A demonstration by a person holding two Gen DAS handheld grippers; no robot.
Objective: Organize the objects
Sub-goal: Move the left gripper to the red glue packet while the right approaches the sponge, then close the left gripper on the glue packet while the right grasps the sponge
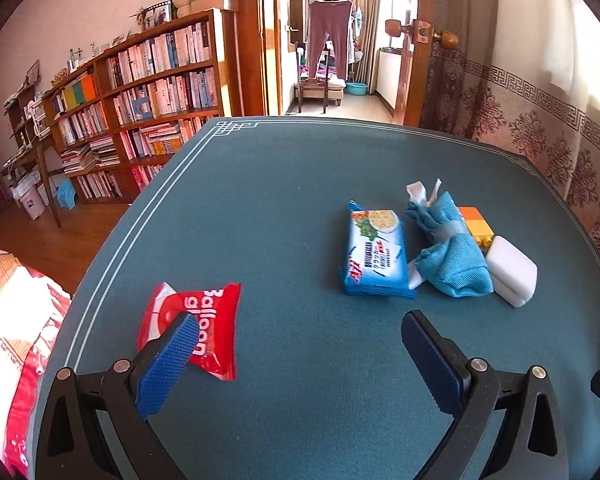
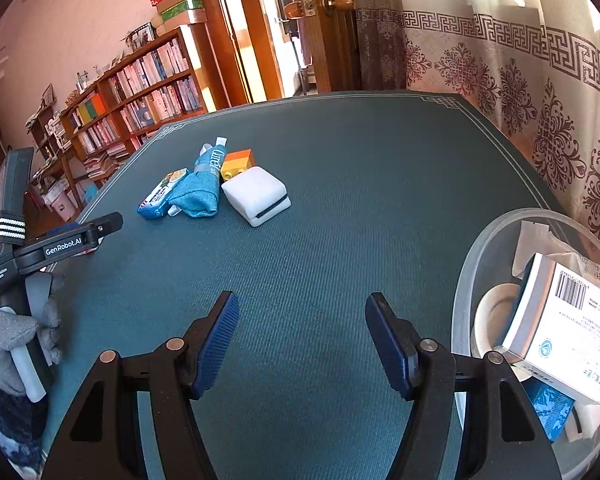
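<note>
So the left gripper point(image 1: 300, 344) is the one closest to the action right now. The red Balloon packet point(image 1: 190, 326) lies flat near the table's point(image 1: 260, 200) left edge, and in the left wrist view the gripper's left finger point(image 1: 168, 364) overlaps the packet's lower corner. Can't tell if it's touching or just hovering above. The packet's long axis runs roughly away from the gripper, tilted a bit, and sits off to the left of the gap, not centred in it. Jaws are spread wide, nothing between them.

The right gripper point(image 2: 302, 340) is about half open and empty too, over bare mat, with the clear tub point(image 2: 466, 280) already holding boxes just to its right, at the near right corner.

The blue snack pack point(image 1: 374, 256), teal cloth bundle point(image 1: 448, 252), orange block point(image 1: 476, 224) and white box point(image 1: 512, 270) are clustered further up toward the right edge.

My guess: the left one needs to shift left before closing.
</note>
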